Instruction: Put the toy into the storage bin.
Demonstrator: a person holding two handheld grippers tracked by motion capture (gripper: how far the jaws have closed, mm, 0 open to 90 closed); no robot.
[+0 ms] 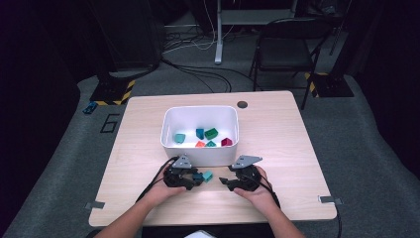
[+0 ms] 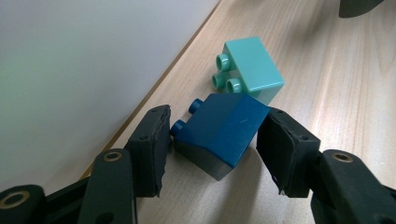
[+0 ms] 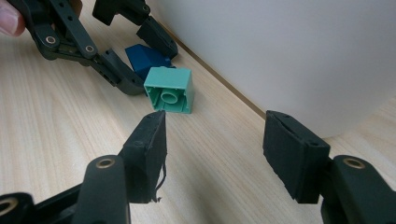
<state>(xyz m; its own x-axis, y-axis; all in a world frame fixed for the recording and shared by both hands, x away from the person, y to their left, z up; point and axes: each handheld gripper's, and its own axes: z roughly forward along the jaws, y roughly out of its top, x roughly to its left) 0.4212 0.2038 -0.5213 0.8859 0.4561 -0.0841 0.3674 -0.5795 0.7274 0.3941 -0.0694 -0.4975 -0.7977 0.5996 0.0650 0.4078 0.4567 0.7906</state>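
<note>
A dark blue sloped brick (image 2: 219, 133) lies on the wooden table (image 1: 277, 139) between the jaws of my left gripper (image 2: 215, 140). The right pad meets one corner of it and the left pad stands a hair off its studs; the jaws look open around it. A light teal brick (image 2: 250, 67) lies on its side just beyond, studs facing the gripper. In the high view the left gripper (image 1: 197, 177) sits in front of the white bin (image 1: 198, 156), with the teal brick (image 1: 207, 175) beside it. My right gripper (image 3: 215, 140) is open and holds nothing, facing the teal brick (image 3: 169, 90).
The white bin's wall (image 2: 84, 56) stands close along the left gripper's left side and rises right of the right gripper (image 3: 289, 51). Several coloured bricks (image 1: 211, 133) lie inside the bin. A dark chair (image 1: 285, 49) and cables are on the floor beyond the table.
</note>
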